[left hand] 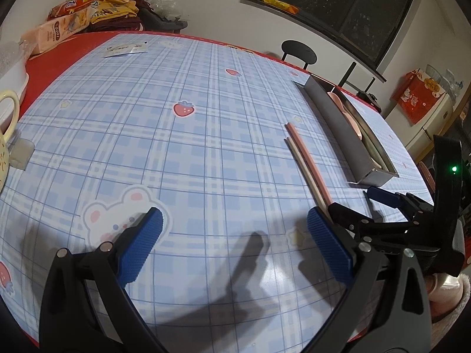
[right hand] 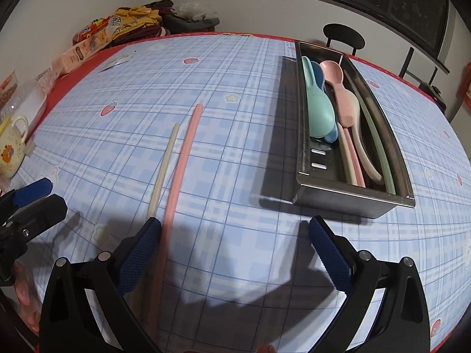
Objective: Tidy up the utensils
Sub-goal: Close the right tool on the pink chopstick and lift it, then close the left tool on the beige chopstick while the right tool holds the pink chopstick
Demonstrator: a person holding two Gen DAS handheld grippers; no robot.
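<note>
1. Metal utensil tray (right hand: 353,197) sits right of centre, already holding spoons (right hand: 332,73), so it's the collection point.
2. Pink chopstick (right hand: 182,158) and cream chopstick (right hand: 164,161) lie loose on the cloth, left of the tray.
3. My right gripper (right hand: 235,253) spread wide over their near ends; left gripper (left hand: 235,244) also wide, empty.

A: What've you got loose, relative to the metal tray (right hand: 353,198)?

B: Your two chopsticks lie flat on the cloth, left of the tray: pink chopstick (right hand: 184,158) nearer it, cream chopstick (right hand: 164,164) just beside that, roughly parallel, well apart from the tray.

A: And inside?

B: You've got a mint spoon (right hand: 318,103), blue spoon (right hand: 319,78), pink spoon (right hand: 338,88), plus cream, pink and green sticks lengthwise.
</note>
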